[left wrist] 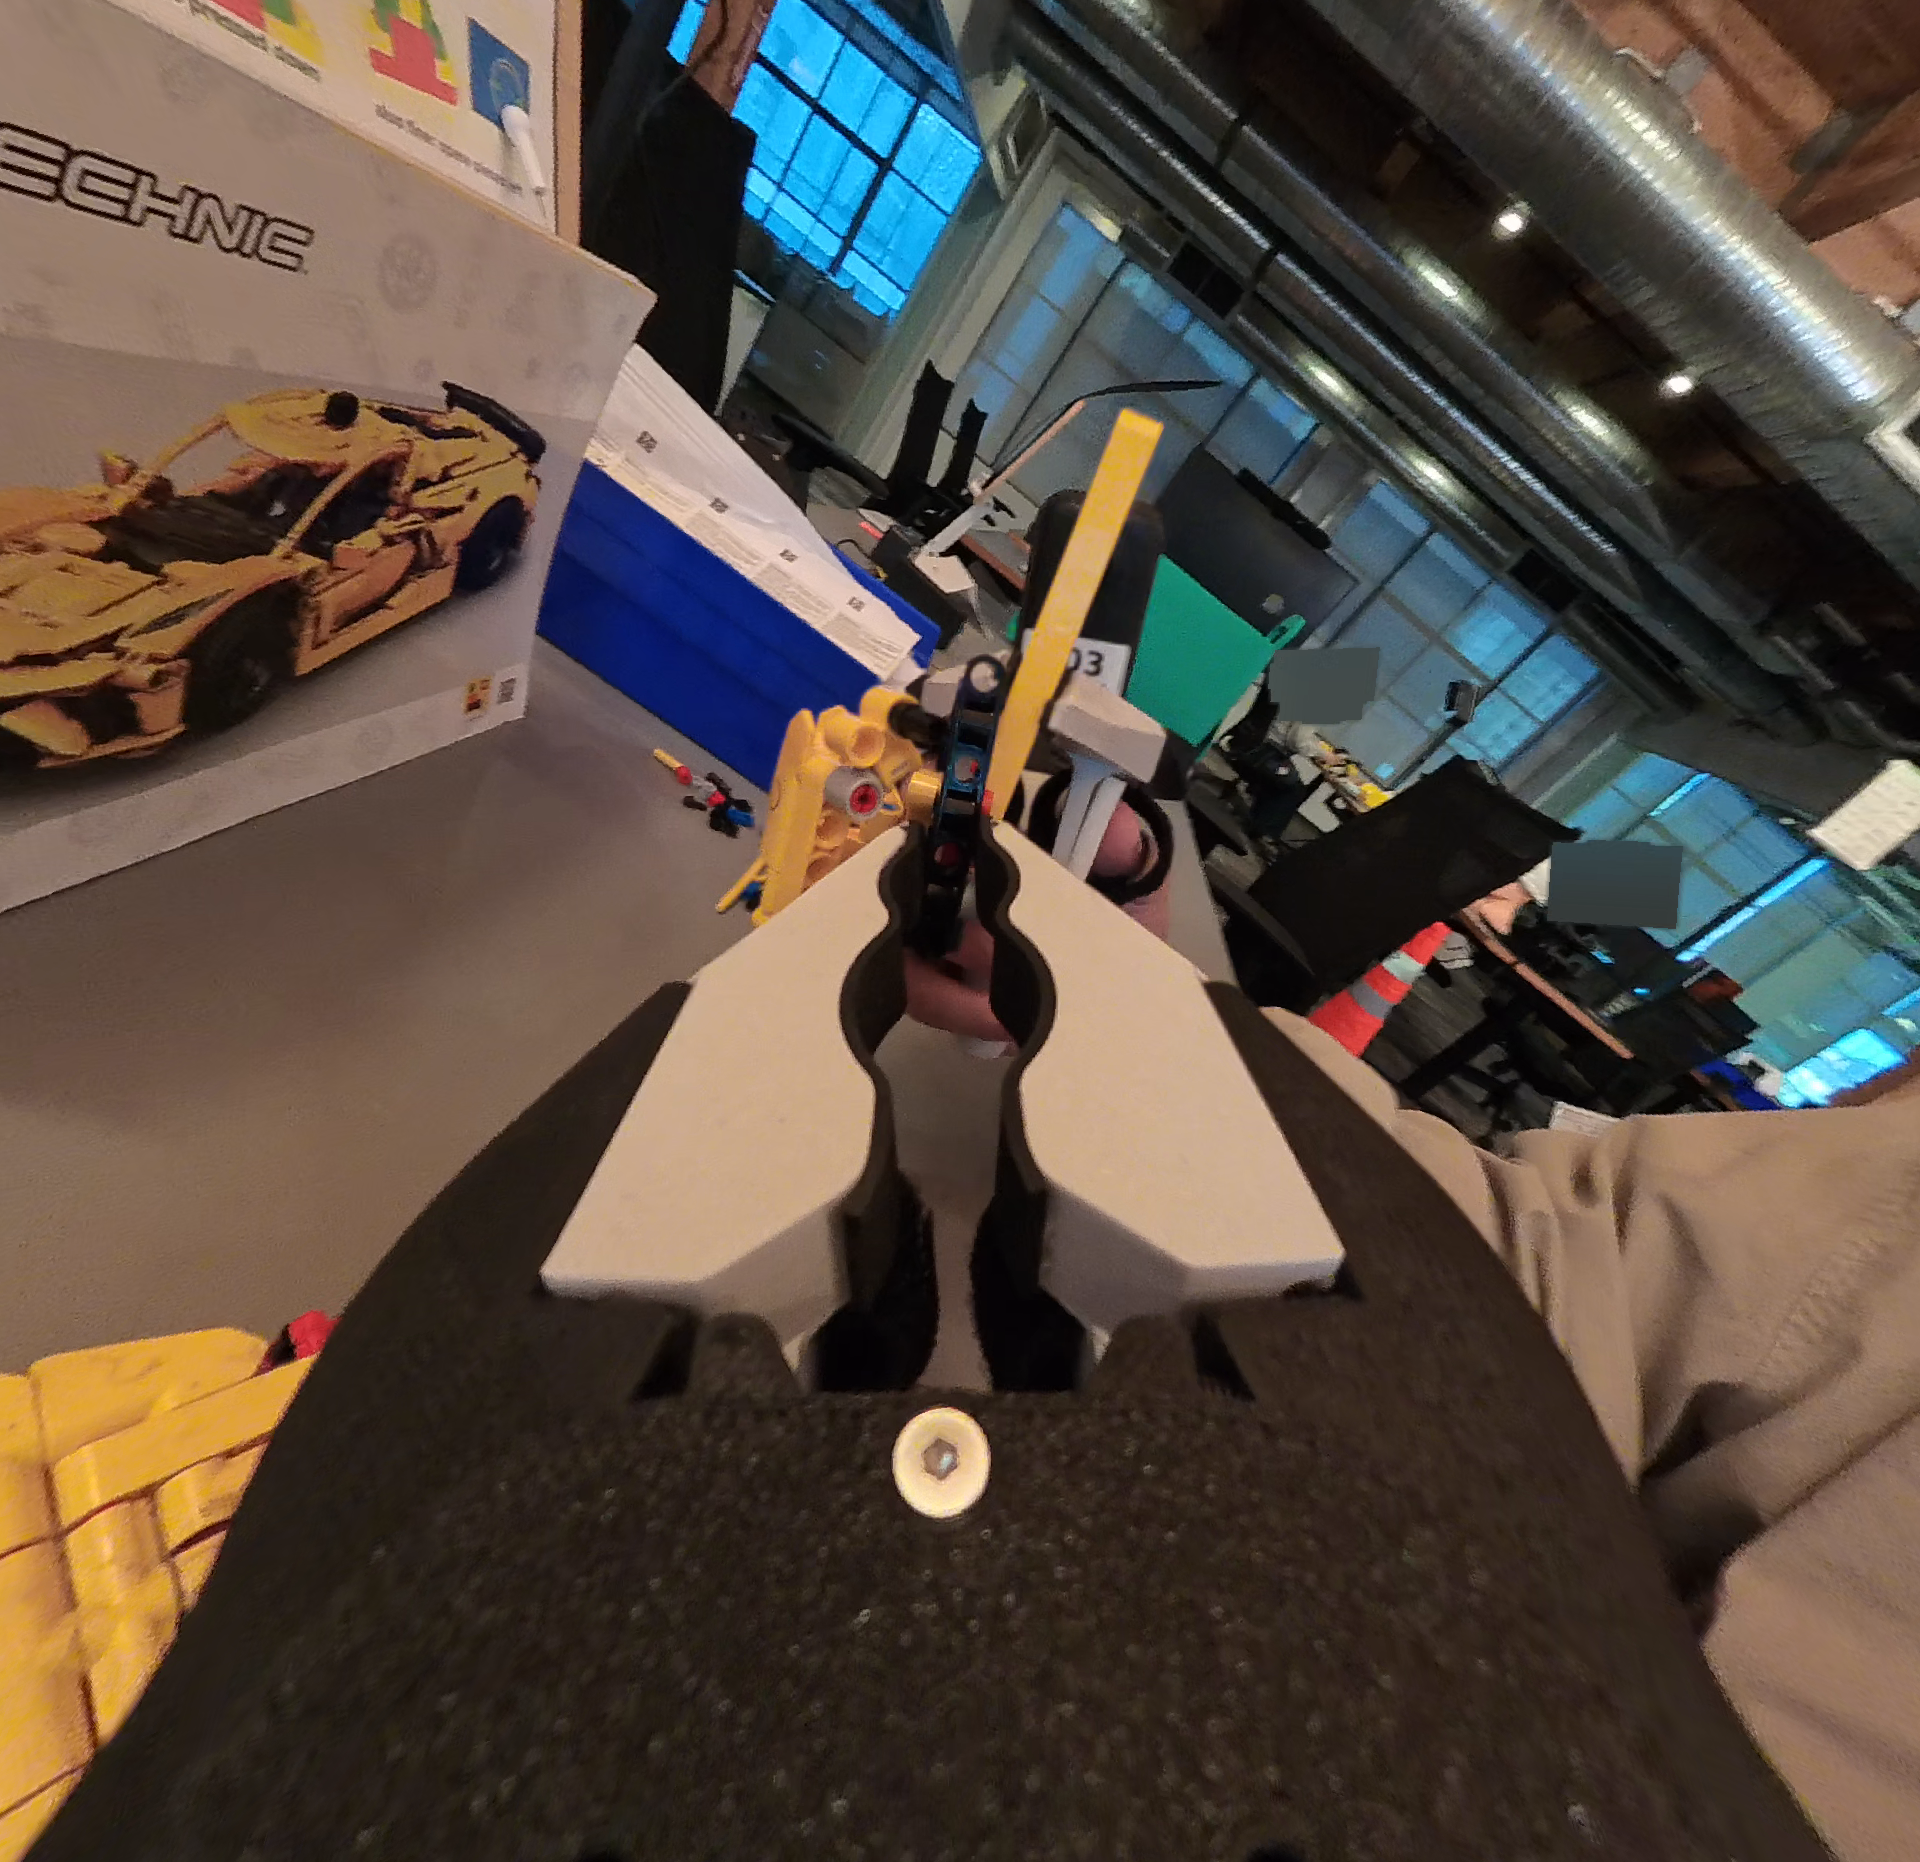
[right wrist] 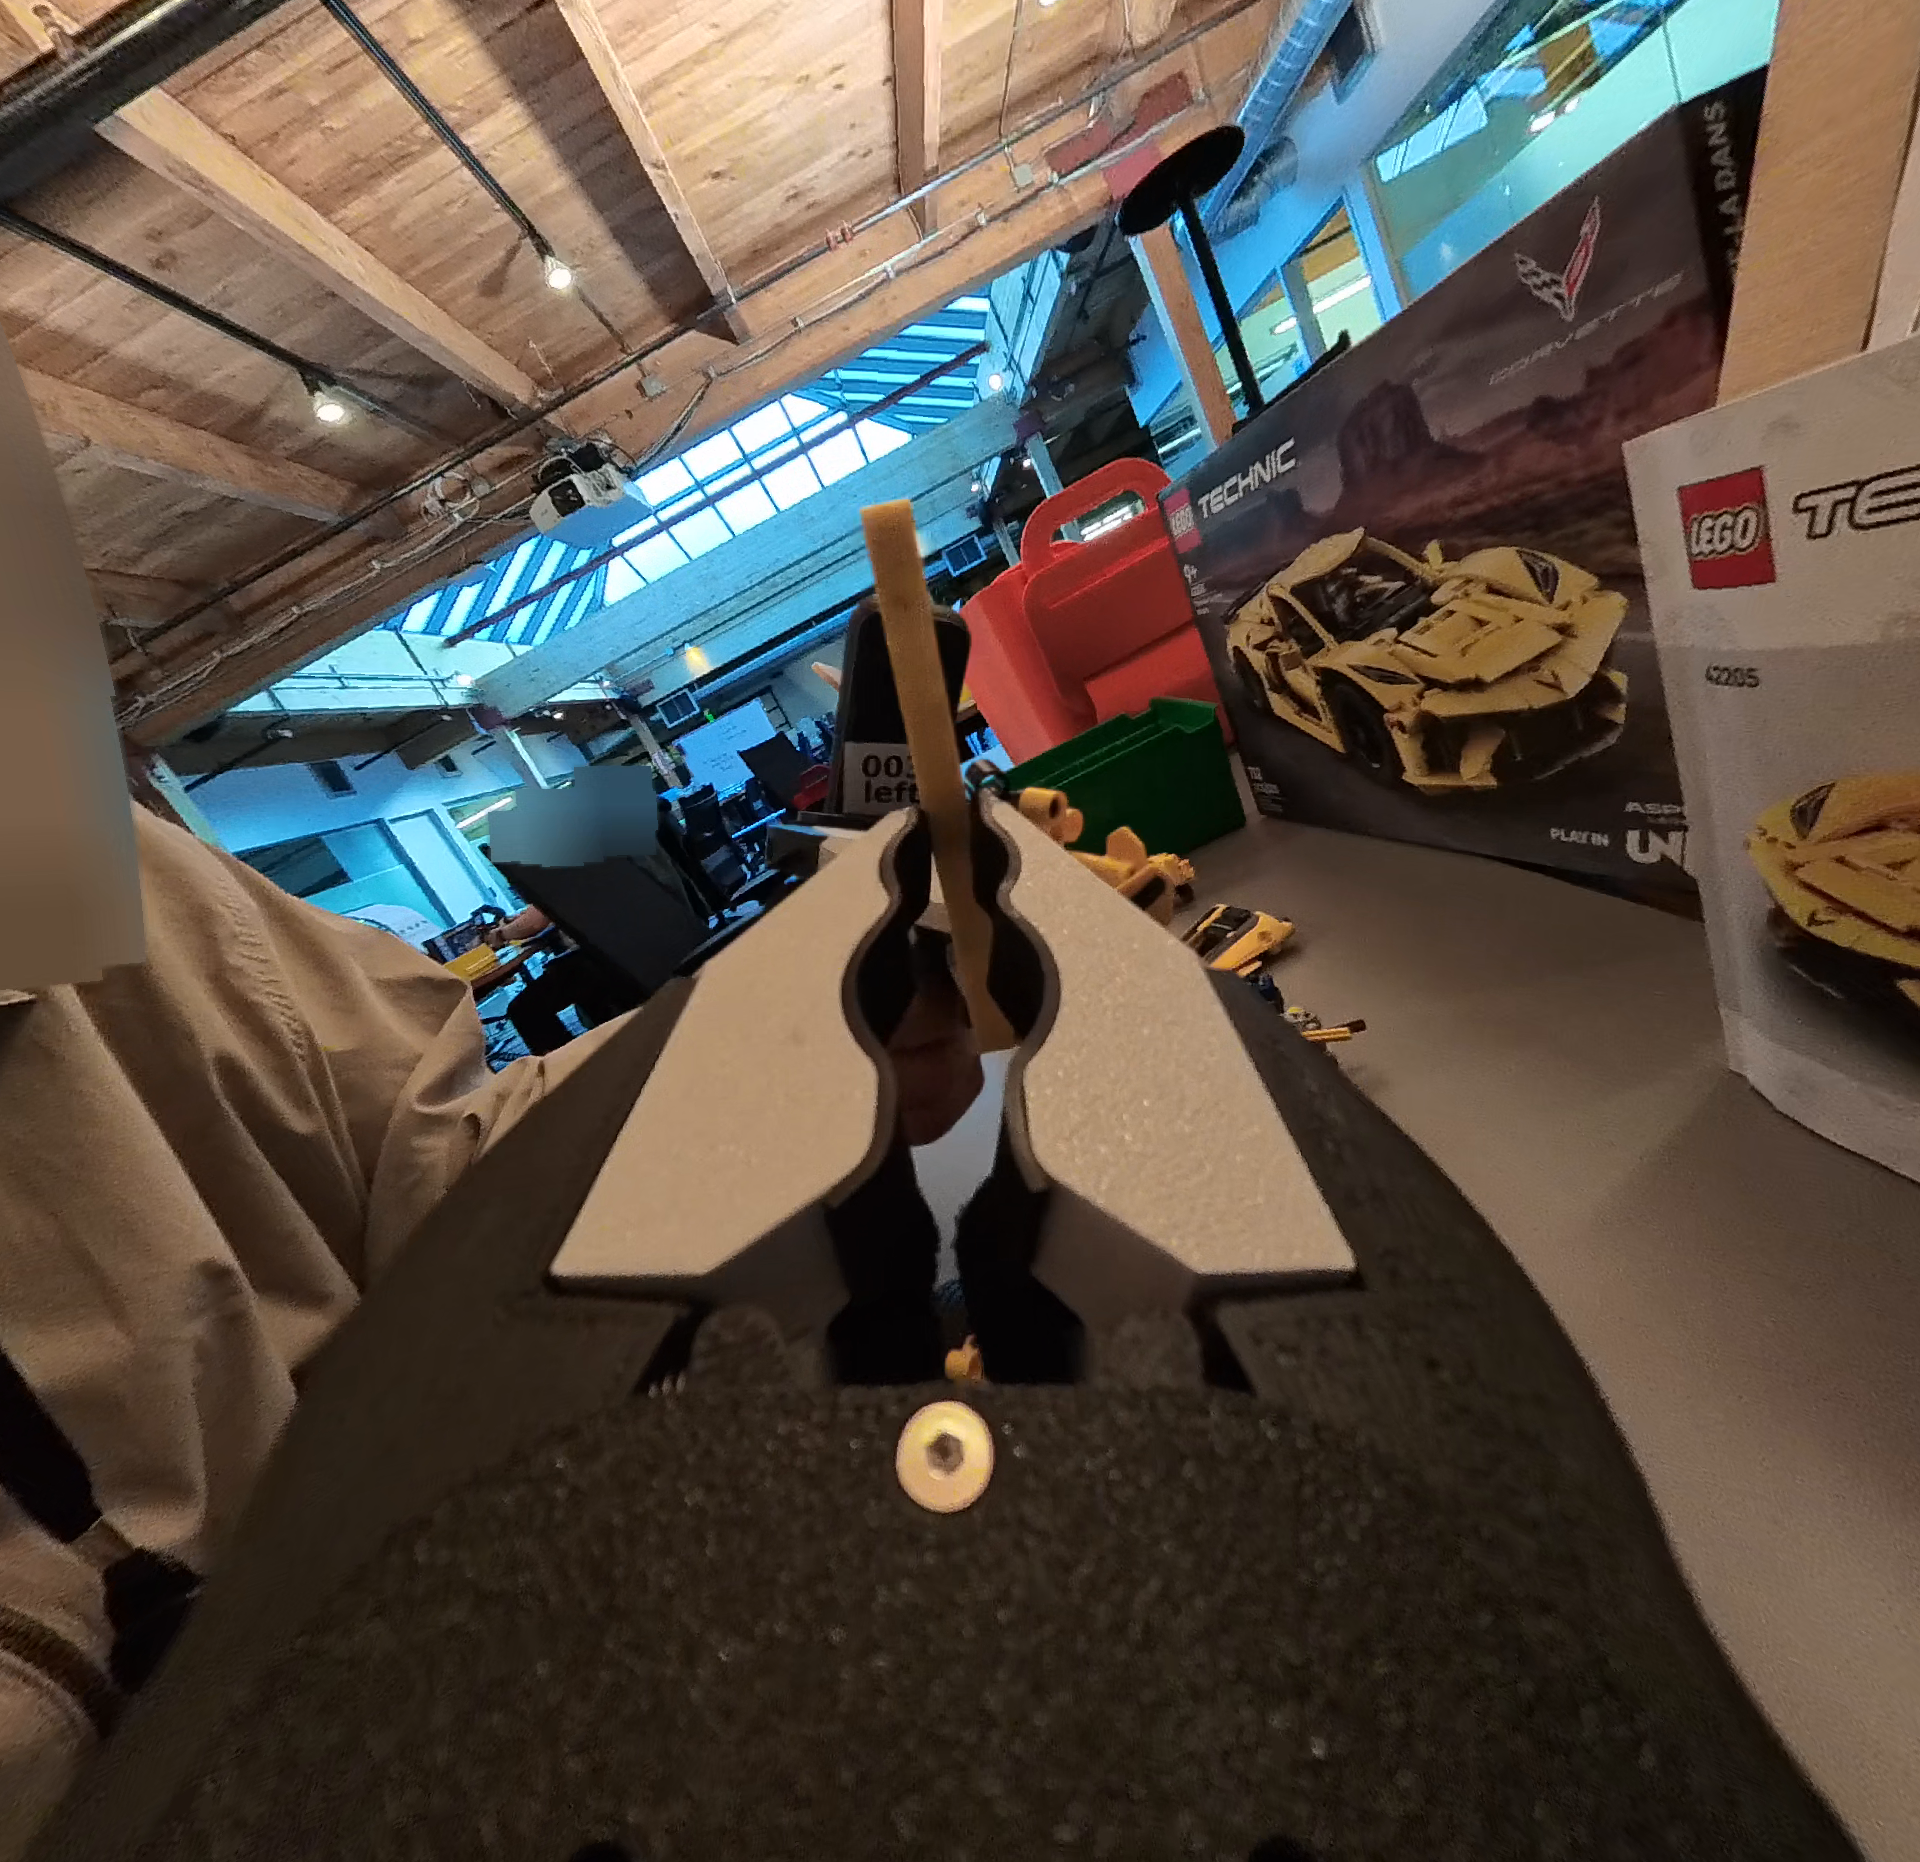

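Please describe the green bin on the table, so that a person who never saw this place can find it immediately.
In the right wrist view, find the large dark box with a yellow car picture standing on the grey table. At its left stands a red case with a handle, and the green bin sits just below that case. It is the only green, open-topped container there.

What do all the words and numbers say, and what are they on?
I don't read writing out, but here is where it stands.
Dark car box: logos, large print.
White booklet: red logo, print, a number.
White tag behind the yellow strip: short print.
Sheets on the blue bin: too small to read.
The left gripper clamps a black beam, the right gripper the yellow strip.
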